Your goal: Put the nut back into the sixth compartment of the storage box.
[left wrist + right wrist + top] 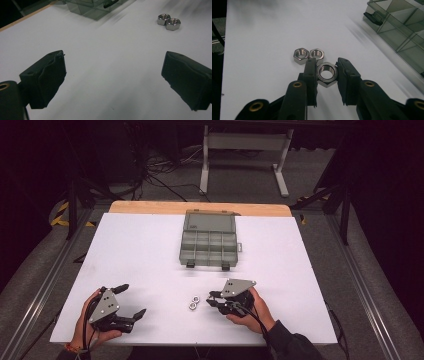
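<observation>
A steel hex nut (326, 74) is pinched between the jaws of the right gripper (326, 75), the pads pressed on opposite flats, just above the white counter (150, 255) and beside two more nuts (193, 302) lying in contact. The nut is judged small, stiff and dense for its size, smooth enough to slip — a hold across the flats suits it best. The left gripper (134, 301) rests apart, jaws spread wide on nothing. Farther off, the compartment box (208, 241) stands open, its compartments apparently empty.
</observation>
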{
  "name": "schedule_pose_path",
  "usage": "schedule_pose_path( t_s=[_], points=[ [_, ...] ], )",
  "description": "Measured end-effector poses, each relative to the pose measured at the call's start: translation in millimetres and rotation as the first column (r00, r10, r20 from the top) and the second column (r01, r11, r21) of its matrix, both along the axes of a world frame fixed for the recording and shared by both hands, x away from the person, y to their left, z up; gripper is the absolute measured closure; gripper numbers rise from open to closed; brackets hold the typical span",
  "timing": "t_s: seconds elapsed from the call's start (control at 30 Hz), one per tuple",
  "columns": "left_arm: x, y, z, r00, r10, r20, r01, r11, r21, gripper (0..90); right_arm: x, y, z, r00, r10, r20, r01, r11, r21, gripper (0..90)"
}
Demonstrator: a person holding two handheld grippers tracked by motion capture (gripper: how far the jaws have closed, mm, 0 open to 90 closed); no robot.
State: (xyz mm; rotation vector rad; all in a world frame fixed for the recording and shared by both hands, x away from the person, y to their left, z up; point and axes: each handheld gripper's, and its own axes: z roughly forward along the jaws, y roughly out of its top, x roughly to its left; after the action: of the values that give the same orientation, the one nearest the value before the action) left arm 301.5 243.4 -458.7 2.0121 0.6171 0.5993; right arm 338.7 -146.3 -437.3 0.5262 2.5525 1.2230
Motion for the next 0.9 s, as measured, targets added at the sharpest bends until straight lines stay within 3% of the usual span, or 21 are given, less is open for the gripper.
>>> schedule_pose_path(
  t_s=[0.4,0.9],
  points=[
    [0.2,-1.8,0.6,0.9999,-0.010,0.002,0.010,0.9999,0.002,6.1,7.6,-1.9,5.7,0.9998,-0.018,0.012,0.018,1.000,0.005,70.8],
    [-2.6,-0.7,3.9,0.9999,-0.006,0.014,0.006,0.9996,-0.029,5.9,31.4,-5.1,30.4,0.9949,-0.078,0.064,0.075,0.996,0.045,70.7]
  ],
)
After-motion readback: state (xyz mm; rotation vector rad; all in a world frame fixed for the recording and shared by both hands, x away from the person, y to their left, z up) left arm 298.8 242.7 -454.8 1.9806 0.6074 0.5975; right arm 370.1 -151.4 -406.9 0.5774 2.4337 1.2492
